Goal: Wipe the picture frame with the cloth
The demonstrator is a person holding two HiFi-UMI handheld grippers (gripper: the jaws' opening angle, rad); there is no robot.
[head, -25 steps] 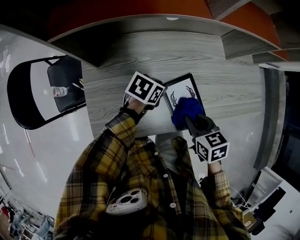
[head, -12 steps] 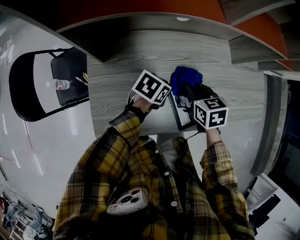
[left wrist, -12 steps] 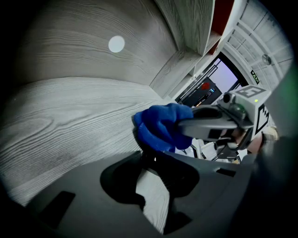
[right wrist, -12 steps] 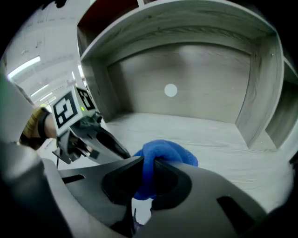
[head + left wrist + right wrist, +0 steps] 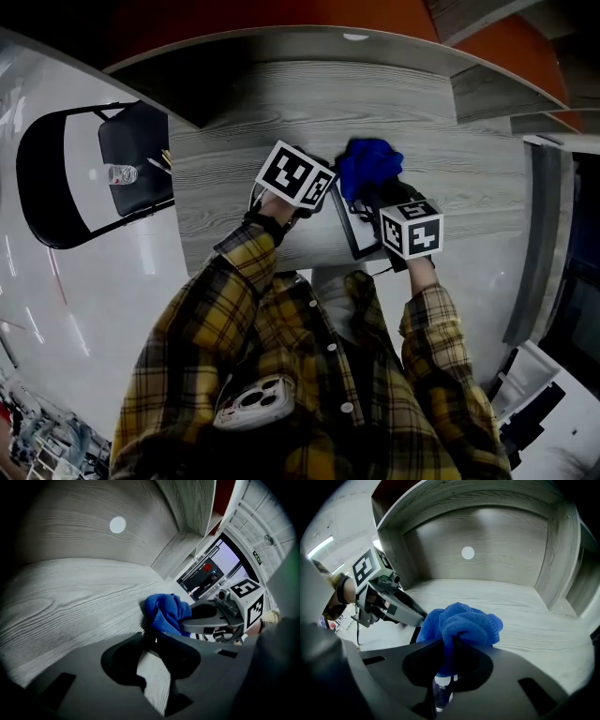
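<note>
**Two tools, each bearing a black-and-white marker cube, over a grey wood-grain tabletop [image 5: 281, 103].** The right tool [image 5: 445, 651] is clamped on the one blue cloth [image 5: 459, 623], which is bunched ahead of its tips. The left tool [image 5: 150, 641] has its jaws apart, with a pale surface showing between them and the cloth just beside. One frame [image 5: 362, 232] lies flat beneath the right tool. Out past the left tool are one chair [image 5: 131, 150] and one bottle [image 5: 120, 174].

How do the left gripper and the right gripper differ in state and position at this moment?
The right gripper is clamped on the blue cloth; the left gripper's jaws stand apart, holding no cloth. The right gripper is at the picture frame's far end; the left gripper is at its left side. Both angle down towards the grey wooden table.
</note>
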